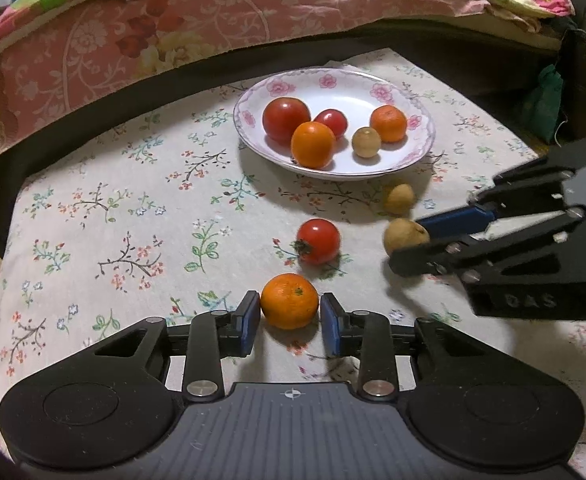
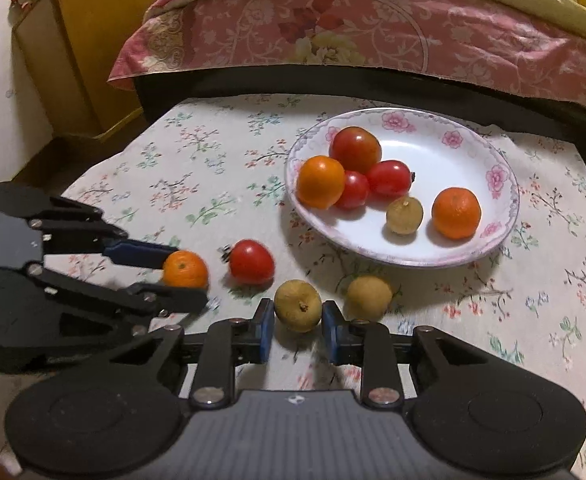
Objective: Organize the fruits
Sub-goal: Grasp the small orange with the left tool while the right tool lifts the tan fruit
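On the counter I count four loose fruits: one orange (image 1: 289, 301) between my left gripper (image 1: 290, 320) fingers, one longan (image 2: 297, 305) between my right gripper (image 2: 298, 326) fingers, both gaping, one tomato (image 1: 318, 241), one more longan (image 2: 369, 297). The plate (image 2: 449, 256) holds three tomatoes, two oranges, one longan.

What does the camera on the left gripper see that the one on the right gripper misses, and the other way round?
Only the left wrist view shows a green bag at the table's far right. Only the right wrist view shows a yellow cardboard box beside the bed, and a third tomato hidden behind the plate's front orange. Both show the flowered plate, the left gripper around an orange and the right gripper around a longan.
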The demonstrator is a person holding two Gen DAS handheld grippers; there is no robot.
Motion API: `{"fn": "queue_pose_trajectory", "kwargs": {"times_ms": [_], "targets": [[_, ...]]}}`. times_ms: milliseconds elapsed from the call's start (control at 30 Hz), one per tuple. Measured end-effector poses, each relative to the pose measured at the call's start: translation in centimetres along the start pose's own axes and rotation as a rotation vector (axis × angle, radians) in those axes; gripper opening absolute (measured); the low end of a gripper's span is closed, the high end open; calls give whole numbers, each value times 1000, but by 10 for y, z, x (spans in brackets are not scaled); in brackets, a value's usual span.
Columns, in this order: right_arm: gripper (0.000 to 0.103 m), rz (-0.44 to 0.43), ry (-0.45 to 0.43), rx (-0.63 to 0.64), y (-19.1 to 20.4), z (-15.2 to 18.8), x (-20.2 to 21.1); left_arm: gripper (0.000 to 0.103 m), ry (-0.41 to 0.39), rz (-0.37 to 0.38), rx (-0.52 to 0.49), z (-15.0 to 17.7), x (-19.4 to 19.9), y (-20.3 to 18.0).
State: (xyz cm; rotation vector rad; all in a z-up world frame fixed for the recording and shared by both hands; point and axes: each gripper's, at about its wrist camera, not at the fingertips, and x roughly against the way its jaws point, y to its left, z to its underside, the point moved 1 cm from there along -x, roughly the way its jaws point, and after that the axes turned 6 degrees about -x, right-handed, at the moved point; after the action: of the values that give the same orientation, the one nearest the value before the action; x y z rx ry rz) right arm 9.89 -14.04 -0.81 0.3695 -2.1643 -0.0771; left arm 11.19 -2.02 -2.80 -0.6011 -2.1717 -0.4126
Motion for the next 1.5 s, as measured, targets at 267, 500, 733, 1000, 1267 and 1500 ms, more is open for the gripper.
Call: {"fn": "queue_pose_trajectory", "kwargs": {"times_ms": [267,500,733,1000,1267,1500], "targets": [[27,8,61,4,7,35,37,42,15,7,-13,14,12,-16],[27,63,79,16,12,55,47,50,-3,-6,2,10,10,-10],[31,51,79,14,8,58,39,59,3,-19,-9,9,0,-8],[33,70,76,61,13,57,36,63,3,-25,-2,10,-7,-7],[32,77,91,52,11,56,39,41,6,-12,-11,8,-5,-10],[27,68,91,39,11,55,41,39,14,0,-21,8,-1,-15]]}}
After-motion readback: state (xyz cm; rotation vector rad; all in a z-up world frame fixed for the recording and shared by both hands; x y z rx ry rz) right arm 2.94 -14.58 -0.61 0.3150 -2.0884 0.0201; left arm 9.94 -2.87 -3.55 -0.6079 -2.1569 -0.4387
